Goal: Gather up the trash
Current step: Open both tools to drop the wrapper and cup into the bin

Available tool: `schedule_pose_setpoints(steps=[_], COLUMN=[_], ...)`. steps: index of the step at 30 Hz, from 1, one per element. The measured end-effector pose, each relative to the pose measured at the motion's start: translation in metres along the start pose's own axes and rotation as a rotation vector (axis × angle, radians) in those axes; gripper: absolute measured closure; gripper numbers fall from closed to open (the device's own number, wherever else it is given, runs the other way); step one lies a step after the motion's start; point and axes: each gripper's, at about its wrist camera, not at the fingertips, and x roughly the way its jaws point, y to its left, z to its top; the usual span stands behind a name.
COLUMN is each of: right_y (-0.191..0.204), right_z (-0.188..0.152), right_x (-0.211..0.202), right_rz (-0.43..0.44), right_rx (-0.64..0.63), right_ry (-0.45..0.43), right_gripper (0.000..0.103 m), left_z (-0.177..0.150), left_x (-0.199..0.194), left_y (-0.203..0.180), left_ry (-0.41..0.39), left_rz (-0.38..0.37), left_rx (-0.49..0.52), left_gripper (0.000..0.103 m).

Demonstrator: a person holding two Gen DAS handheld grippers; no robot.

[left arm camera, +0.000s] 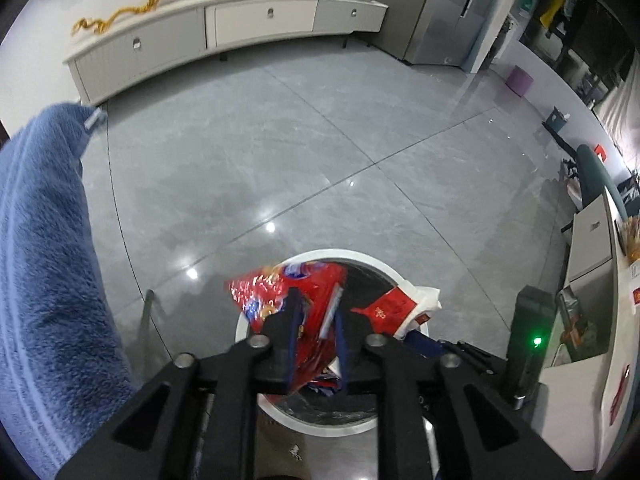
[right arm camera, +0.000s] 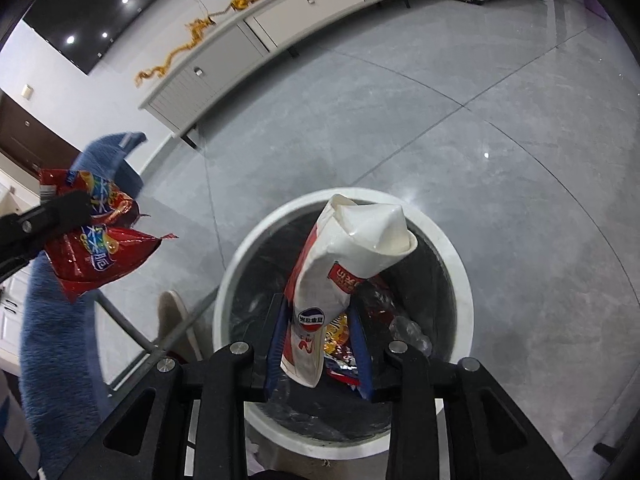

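Trash bags sit between both grippers' narrowly parted fingers [right arm camera: 280, 320] above bin [right arm camera: 452, 248].

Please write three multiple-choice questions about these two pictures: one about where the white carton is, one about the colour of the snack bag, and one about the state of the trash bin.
1. Where is the white carton?
A. Over the bin, between the right gripper's fingers
B. On the long cabinet
C. Flat on the floor

2. What is the main colour of the snack bag at the left gripper?
A. Green
B. Red
C. Yellow

3. What is the state of the white trash bin?
A. Covered by a lid
C. Tipped on its side
B. Open, with wrappers already inside

Key: 1 A, the carton stands up from between the fingers above the bin's mouth; 2 B, the bag is red with blue print; 3 B, the liner and crumpled wrappers show inside.
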Motion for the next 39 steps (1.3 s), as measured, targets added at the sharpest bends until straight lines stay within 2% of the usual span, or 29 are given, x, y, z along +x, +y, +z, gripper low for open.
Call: schedule_pose_setpoints(steps=[1,3,5,11,17,20,24,30,34,37,39], right_y=[0.001,0.002,0.003,0.011,0.044,0.068,0.103,0.161,0.198,0.228,0.245], right_z=[0.001,-0.001,-0.003,-0.009,-0.013,-0.017,-0.023,-0.038,-0.049,-0.063,-0.072], right_x=[0.002,0.002,-0.001,-0.021,-0.055,-0.073,-0.098,-0.127,-0.141,-0.147,-0.148], right_rz=[-0.002,-0.013,-0.023,-0.056,-0.071,-0.065,-0.041,-0.007,0.005,0.007,0.006], right_rx=[0.003,0.006,0.004,-0.026,-0.103,-0.155,-0.209,-0.299,-0.36,-0.404,-0.419], right_ry=[0.003,0.002,-0.003,-0.035,-0.11,-0.152,-0.216,-0.29,-0.326,-0.353,-0.366], right_gripper=[0.071,0.06,0.059,0.059,0.057,0.053,0.048,0.04,0.036,0.028,0.025], left_z=[0.0,-0.002,-0.003,-0.009,-0.024,-0.035,-0.051,-0.087,-0.111,-0.13,-0.144], left_x=[0.002,0.006,0.007,-0.009,-0.062,-0.095,-0.131,-0.19,-0.223,-0.246,-0.261], left_y=[0.002,0.005,0.007,0.004,0.003,0.014,0.039,0.083,0.11,0.13,0.143], left_ry=[0.006,0.01,0.011,-0.027,-0.137,-0.201,-0.27,-0.383,-0.435,-0.467,-0.486], left_rz=[-0.008,-0.012,-0.011,-0.012,0.028,0.071,0.133,0.259,0.312,0.351,0.382], left_rx=[-0.009,-0.02,-0.025,-0.012,0.024,0.013,-0.013,-0.059,-0.091,-0.103,-0.107], left_gripper=[0.078,0.065,0.061,0.061,0.061,0.059,0.045,0.042,0.042,0.041,0.034])
